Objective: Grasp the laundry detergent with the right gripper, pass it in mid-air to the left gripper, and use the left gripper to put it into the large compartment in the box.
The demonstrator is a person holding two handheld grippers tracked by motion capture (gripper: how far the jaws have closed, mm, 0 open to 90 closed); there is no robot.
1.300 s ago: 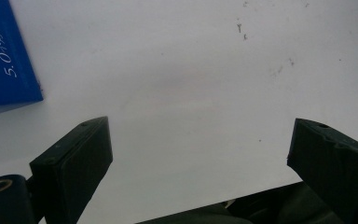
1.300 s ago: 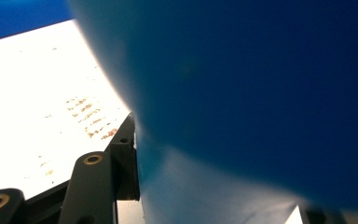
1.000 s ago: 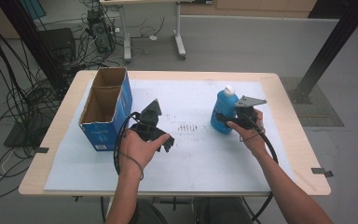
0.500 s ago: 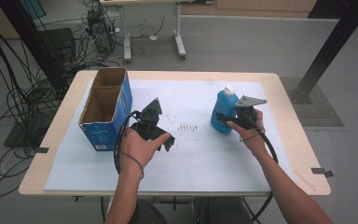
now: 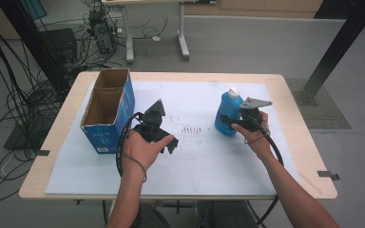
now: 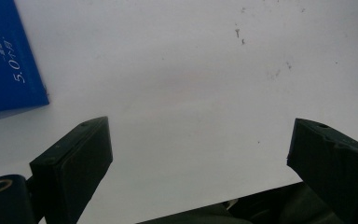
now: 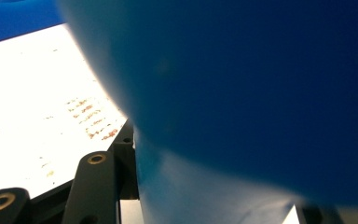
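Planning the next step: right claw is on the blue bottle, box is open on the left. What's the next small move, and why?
Probably lift the blue bottle straight up a little. The right claw is shut on its body, and it stands upright on the white mat. The open cardboard box lies across the mat, past the open, idle left claw, so it likely needs clearance before moving over.
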